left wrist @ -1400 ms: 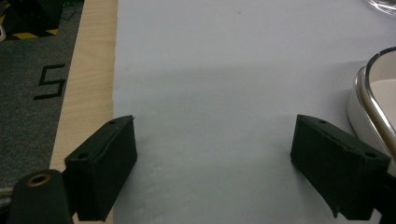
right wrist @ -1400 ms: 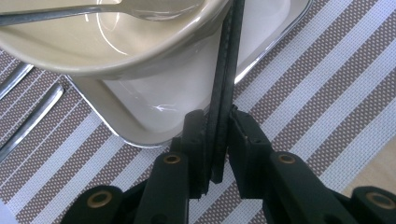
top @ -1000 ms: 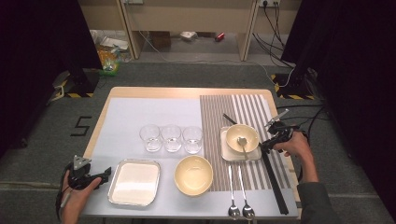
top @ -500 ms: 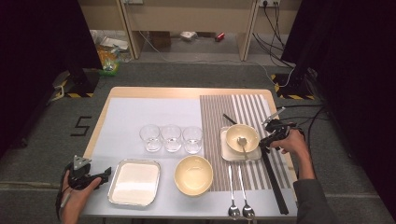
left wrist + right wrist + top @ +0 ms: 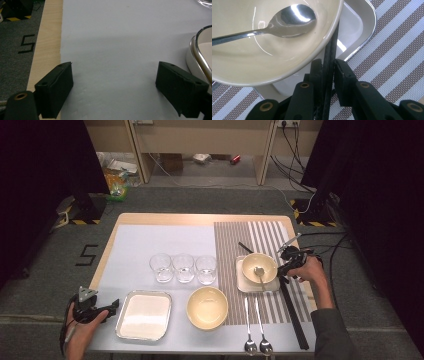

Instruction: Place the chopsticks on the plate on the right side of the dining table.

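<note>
- At the table's near left edge, the left gripper (image 5: 102, 310) is hovering beside the metal tray (image 5: 144, 315), its jaws spread wide over bare mat.
- Farther right, the right gripper (image 5: 328, 72) has just been closing; its jaws are pinching black chopsticks (image 5: 331, 47) under the cream bowl (image 5: 259, 268) holding a spoon (image 5: 287, 18).
- On the floor beyond, tape is reading "5" (image 5: 87, 255).

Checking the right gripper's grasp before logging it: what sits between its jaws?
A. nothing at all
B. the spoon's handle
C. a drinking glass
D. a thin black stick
D: in the right gripper view, the right gripper has its jaws closing around a thin black stick beside the cream bowl.
</note>
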The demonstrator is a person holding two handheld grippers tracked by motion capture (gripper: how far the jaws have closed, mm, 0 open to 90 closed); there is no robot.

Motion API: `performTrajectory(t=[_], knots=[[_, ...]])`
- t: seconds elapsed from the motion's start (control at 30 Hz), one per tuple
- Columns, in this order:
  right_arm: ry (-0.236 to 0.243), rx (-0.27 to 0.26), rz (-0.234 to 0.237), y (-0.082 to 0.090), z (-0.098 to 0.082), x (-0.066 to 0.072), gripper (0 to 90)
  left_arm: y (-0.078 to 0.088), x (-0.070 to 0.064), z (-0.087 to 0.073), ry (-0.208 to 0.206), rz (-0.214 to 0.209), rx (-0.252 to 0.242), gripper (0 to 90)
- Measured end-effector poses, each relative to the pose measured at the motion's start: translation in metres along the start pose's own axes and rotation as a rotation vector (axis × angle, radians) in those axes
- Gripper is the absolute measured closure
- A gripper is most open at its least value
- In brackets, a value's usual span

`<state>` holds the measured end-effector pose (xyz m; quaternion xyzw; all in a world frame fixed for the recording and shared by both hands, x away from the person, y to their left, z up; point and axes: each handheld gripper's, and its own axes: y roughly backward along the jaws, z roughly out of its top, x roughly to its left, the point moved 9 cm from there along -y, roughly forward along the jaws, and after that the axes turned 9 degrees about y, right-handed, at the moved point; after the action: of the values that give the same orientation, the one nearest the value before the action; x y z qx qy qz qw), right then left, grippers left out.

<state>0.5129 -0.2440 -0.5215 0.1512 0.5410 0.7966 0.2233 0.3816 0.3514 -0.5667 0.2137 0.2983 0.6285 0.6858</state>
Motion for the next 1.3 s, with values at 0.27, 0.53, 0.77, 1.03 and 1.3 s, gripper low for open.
performTrajectory(t=[0.27,0.53,0.77,1.03,1.3], knots=[[0.043,0.005,-0.006,-0.001,0.003,-0.003,78.2,0.000,0.000,0.000,-0.001,-0.002,0.005,13.6],[0.009,-0.028,-0.011,0.003,0.000,-0.003,70.2,0.000,0.000,0.000,0.000,0.001,-0.001,13.6],[0.003,-0.034,-0.009,0.012,-0.015,-0.002,69.4,0.000,0.000,0.000,-0.001,0.001,0.000,13.6],[0.022,-0.021,0.002,0.009,-0.025,-0.002,76.2,0.000,0.000,0.000,-0.001,0.001,0.000,13.6],[0.058,-0.011,0.005,0.006,-0.019,-0.002,78.1,0.000,0.000,0.000,0.000,0.001,0.000,13.6]])
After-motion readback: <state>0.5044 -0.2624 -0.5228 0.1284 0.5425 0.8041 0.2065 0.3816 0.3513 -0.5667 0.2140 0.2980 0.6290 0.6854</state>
